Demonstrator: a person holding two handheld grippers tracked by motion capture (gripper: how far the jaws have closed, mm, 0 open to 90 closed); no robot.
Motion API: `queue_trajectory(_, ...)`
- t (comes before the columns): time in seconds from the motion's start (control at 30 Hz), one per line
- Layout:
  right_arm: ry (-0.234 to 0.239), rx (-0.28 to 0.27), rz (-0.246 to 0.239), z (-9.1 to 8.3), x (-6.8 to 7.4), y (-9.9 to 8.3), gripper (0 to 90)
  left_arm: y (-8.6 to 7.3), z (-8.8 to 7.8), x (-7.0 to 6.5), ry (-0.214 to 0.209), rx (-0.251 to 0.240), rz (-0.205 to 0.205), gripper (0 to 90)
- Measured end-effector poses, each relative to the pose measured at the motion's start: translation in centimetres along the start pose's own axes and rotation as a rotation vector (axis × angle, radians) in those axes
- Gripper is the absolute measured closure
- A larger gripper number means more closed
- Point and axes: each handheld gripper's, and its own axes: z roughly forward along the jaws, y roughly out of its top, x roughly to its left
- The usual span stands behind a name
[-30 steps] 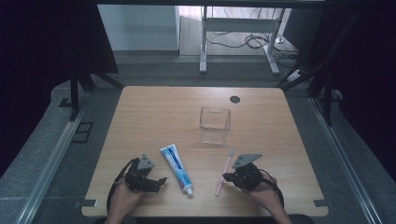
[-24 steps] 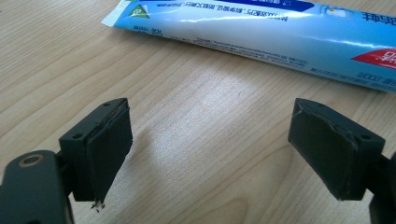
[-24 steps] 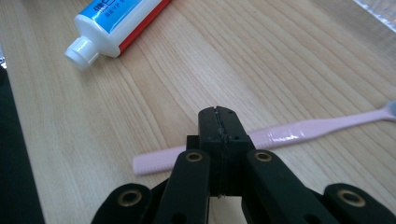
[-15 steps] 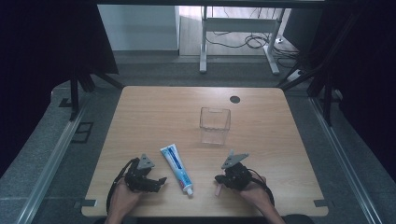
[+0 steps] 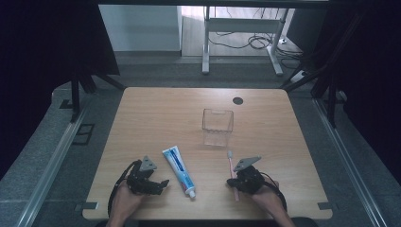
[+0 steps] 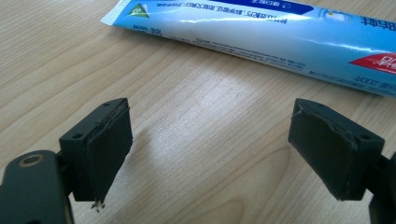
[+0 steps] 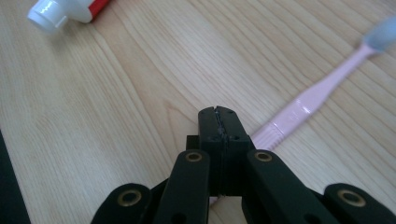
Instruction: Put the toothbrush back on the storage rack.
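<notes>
Lying on table: one toothpaste tube, one toothbrush; left hand-held gripper wide open, right hand-held gripper closed empty.

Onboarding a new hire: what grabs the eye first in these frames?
The blue-and-white toothpaste tube lying near the table's front edge, between the two grippers. Then the pink toothbrush, running under the shut right gripper, and the clear cup standing mid-table. The left gripper is open beside the tube.

Toothpaste tube runs off my left gripper view's right edge, print too small to read. Toothbrush handle end hidden behind right gripper, head blurred. Tube cap cropped at top.
</notes>
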Motion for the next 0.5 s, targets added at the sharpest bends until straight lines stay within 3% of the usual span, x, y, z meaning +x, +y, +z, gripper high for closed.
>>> queue_trajectory(0.5,-0.062,0.013,0.060,-2.1,-2.5,-1.8,89.8,0.1,0.2,-0.2,0.013,0.009,0.008,13.8)
